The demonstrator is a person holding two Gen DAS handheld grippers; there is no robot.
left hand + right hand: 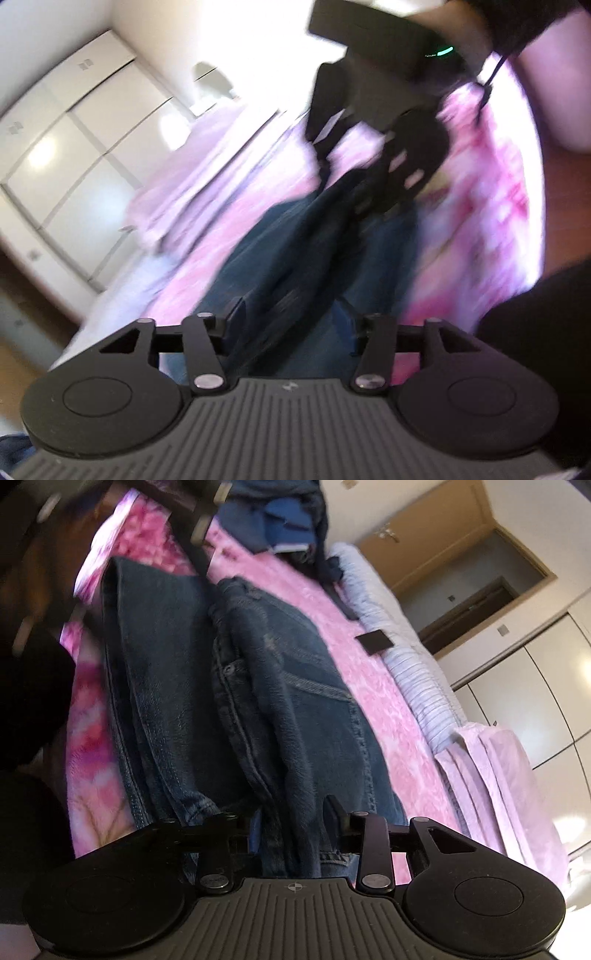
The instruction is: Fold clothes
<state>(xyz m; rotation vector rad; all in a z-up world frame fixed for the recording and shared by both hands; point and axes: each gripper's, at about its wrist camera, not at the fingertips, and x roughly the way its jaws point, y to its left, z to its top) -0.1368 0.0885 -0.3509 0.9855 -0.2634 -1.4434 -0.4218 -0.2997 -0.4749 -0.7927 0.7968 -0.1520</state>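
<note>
Dark blue jeans (pixel 258 686) lie lengthwise on a pink blanket (pixel 388 709) on a bed, with the legs side by side. My right gripper (pixel 295 823) is closed on the denim at the near end of the jeans. My left gripper (pixel 291 321) has the jeans (pixel 295 258) between its fingers at the opposite end; this view is blurred by motion. The right gripper (pixel 388 147) shows from the left wrist view at the far end of the jeans.
A pile of blue clothes (pixel 280 520) sits at the far end of the bed. A small black square (pixel 375 641) lies on the blanket near a striped sheet (pixel 413 672). A folded lilac cloth (pixel 491 768) lies at right. White wardrobes (pixel 66 147) stand beyond.
</note>
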